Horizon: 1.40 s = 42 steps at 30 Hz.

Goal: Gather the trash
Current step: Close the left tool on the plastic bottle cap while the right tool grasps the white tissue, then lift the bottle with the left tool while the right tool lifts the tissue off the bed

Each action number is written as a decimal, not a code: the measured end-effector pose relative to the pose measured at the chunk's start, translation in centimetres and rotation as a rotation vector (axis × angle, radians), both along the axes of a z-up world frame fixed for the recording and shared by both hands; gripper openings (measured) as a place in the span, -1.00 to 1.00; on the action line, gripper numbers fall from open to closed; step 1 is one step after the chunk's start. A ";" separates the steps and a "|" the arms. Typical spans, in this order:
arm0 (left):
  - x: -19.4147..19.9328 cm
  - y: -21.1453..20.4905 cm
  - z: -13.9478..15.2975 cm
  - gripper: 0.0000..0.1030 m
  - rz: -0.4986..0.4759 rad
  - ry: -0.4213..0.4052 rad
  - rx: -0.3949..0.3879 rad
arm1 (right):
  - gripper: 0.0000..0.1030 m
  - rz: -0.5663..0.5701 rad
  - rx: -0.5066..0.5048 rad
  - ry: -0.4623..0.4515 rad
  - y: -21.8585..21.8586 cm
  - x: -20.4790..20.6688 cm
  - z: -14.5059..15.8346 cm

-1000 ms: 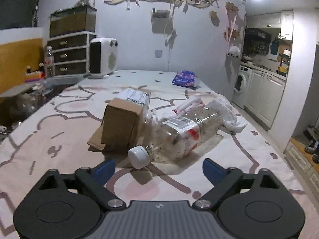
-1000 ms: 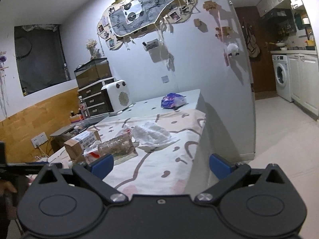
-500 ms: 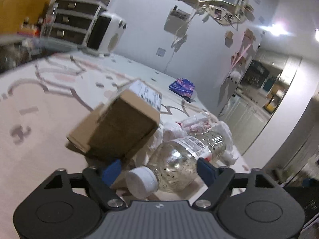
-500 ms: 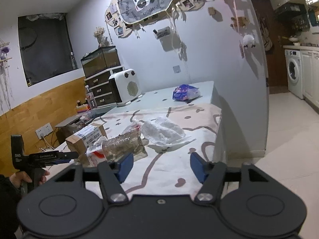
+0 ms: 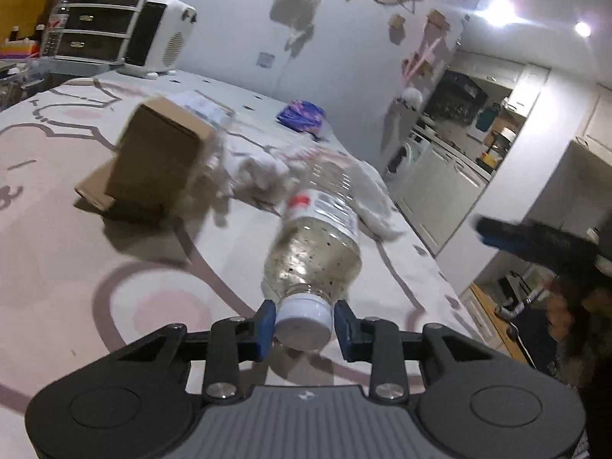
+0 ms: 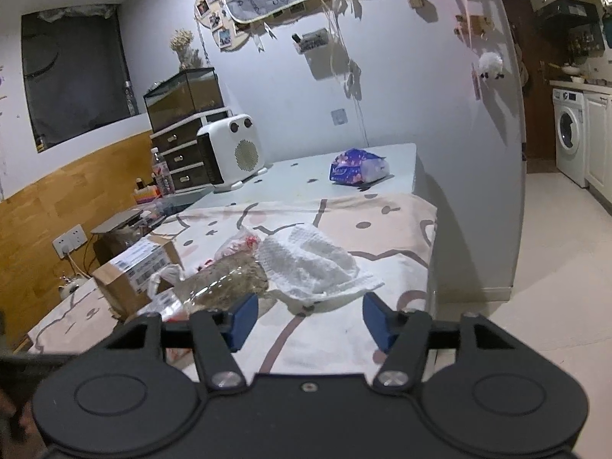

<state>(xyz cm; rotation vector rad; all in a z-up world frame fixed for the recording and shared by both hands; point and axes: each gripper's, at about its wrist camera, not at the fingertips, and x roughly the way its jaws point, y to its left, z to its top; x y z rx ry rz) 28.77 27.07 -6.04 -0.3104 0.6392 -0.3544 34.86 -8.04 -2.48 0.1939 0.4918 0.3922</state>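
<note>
A clear plastic bottle (image 5: 317,237) with a white cap (image 5: 304,319) points away from my left gripper (image 5: 305,325). The jaws are closing, and the blue pads touch the cap on both sides. The bottle's body is tilted over the patterned tablecloth (image 5: 76,267). Behind it lie a brown cardboard box (image 5: 157,160) and crumpled white paper towel (image 5: 264,172). My right gripper (image 6: 310,321) hovers near the table's right edge, its jaws narrowing with nothing between them. The paper towel (image 6: 310,264) and the bottle (image 6: 229,279) lie just beyond its fingertips, next to the box (image 6: 134,271).
A purple tissue pack (image 6: 357,166) and a white heater (image 6: 229,153) sit at the far end, beside dark drawers (image 6: 183,157). The table's right edge (image 6: 430,252) drops to bare floor. A washing machine (image 6: 570,134) stands beyond.
The left gripper has come in on the bottle and narrowed from wide open until its pads meet the cap. The right gripper has moved closer to the table and narrowed partway.
</note>
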 end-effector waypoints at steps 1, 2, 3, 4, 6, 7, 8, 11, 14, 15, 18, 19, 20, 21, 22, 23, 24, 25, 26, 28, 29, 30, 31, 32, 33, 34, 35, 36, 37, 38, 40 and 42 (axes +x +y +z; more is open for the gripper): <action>-0.4 -0.3 0.1 -0.36 -0.006 0.003 0.003 | 0.19 -0.002 -0.001 0.008 0.3 0.7 -0.2; -0.9 -0.5 0.2 -0.36 -0.008 0.008 0.004 | 0.19 -0.004 -0.002 0.016 0.6 1.4 -0.4; -1.6 -0.8 0.2 -0.36 -0.010 0.013 0.005 | 0.19 -0.008 -0.003 0.024 0.8 2.0 -0.6; -2.2 -1.0 0.3 -0.36 -0.014 0.016 0.007 | 0.19 -0.014 -0.006 0.031 1.1 2.6 -0.7; -3.9 -1.5 0.3 -0.36 -0.025 0.021 0.025 | 0.21 -0.018 -0.014 0.038 1.7 3.8 -1.1; -4.8 -1.7 0.3 -0.36 -0.032 0.022 0.035 | 0.27 -0.021 -0.017 0.035 2.0 4.4 -1.3; -5.7 -1.9 0.2 -0.36 -0.037 0.026 0.040 | 0.31 -0.028 -0.021 0.031 2.3 5.1 -1.4; -7.8 -2.4 0.0 -0.36 -0.043 0.018 0.068 | 0.52 -0.021 -0.032 0.020 3.4 7.4 -1.9; -9.2 -2.8 0.0 -0.36 -0.028 0.001 0.112 | 0.60 0.000 -0.071 0.039 4.8 10.2 -2.7; -9.5 -2.7 0.0 -0.36 -0.022 0.004 0.099 | 0.60 0.004 -0.089 0.048 5.4 11.2 -3.0; -10.0 -2.7 0.5 -0.36 -0.009 -0.007 0.084 | 0.62 0.008 -0.115 0.066 6.7 13.9 -4.1; -10.1 -2.8 0.6 -0.36 -0.004 -0.008 0.092 | 0.63 0.004 -0.122 0.071 7.0 14.5 -4.5; -10.0 -2.9 0.8 -0.36 0.001 -0.010 0.103 | 0.63 -0.001 -0.125 0.080 7.2 15.1 -5.0; -10.1 -3.0 0.9 -0.36 0.003 -0.013 0.111 | 0.61 0.000 -0.126 0.096 7.3 15.6 -5.5; -10.0 -3.2 1.1 -0.35 0.007 -0.017 0.122 | 0.58 0.008 -0.124 0.118 7.3 16.0 -6.0; -9.9 -3.3 1.2 -0.34 0.012 -0.021 0.134 | 0.58 0.011 -0.125 0.117 7.3 16.0 -6.3; -9.8 -3.5 1.2 -0.33 0.017 -0.025 0.146 | 0.52 0.016 -0.121 0.118 7.2 15.8 -6.2; -9.8 -3.6 1.3 -0.30 0.024 -0.031 0.158 | 0.29 0.029 -0.124 0.120 7.2 15.4 -6.1; -9.7 -3.8 1.3 -0.18 0.035 -0.038 0.168 | 0.16 0.044 -0.135 0.119 7.2 15.0 -6.1; -9.6 -4.1 1.4 0.02 0.049 -0.055 0.176 | -0.35 0.070 -0.184 0.100 7.2 13.7 -6.1; -9.7 -4.2 1.4 0.15 0.053 -0.064 0.174 | -0.44 0.089 -0.194 0.096 7.1 13.0 -6.1; -9.7 -4.4 1.5 0.31 0.058 -0.070 0.173 | -0.64 0.107 -0.195 0.095 7.0 12.2 -6.0; -9.8 -4.5 1.5 0.38 0.067 -0.078 0.172 | -0.71 0.118 -0.195 0.095 6.7 11.3 -6.0; -9.8 -4.7 1.6 0.49 0.075 -0.090 0.176 | -0.73 0.133 -0.193 0.095 6.4 10.3 -6.0; -9.7 -4.9 1.6 0.57 0.079 -0.100 0.183 | -0.74 0.145 -0.189 0.095 6.2 9.5 -5.9; -9.6 -5.1 1.7 0.59 0.080 -0.105 0.190 | -0.76 0.156 -0.186 0.097 6.0 8.7 -5.9; -9.4 -5.3 1.8 0.61 0.078 -0.109 0.198 | -0.76 0.165 -0.183 0.099 5.8 7.8 -5.8; -9.2 -5.6 1.8 0.63 0.075 -0.111 0.207 | -0.77 0.173 -0.175 0.104 5.5 6.8 -5.8; -9.0 -5.9 1.8 0.63 0.073 -0.112 0.215 | -0.77 0.180 -0.167 0.107 5.3 5.9 -5.7; -8.8 -6.1 1.8 0.64 0.071 -0.112 0.222 | -0.78 0.187 -0.156 0.112 5.0 4.8 -5.7; -8.3 -6.6 1.9 0.64 0.065 -0.111 0.235 | -0.79 0.199 -0.132 0.120 4.4 3.1 -5.5; -7.7 -7.1 2.1 0.65 0.059 -0.113 0.255 | -0.79 0.211 -0.108 0.123 3.9 1.0 -5.5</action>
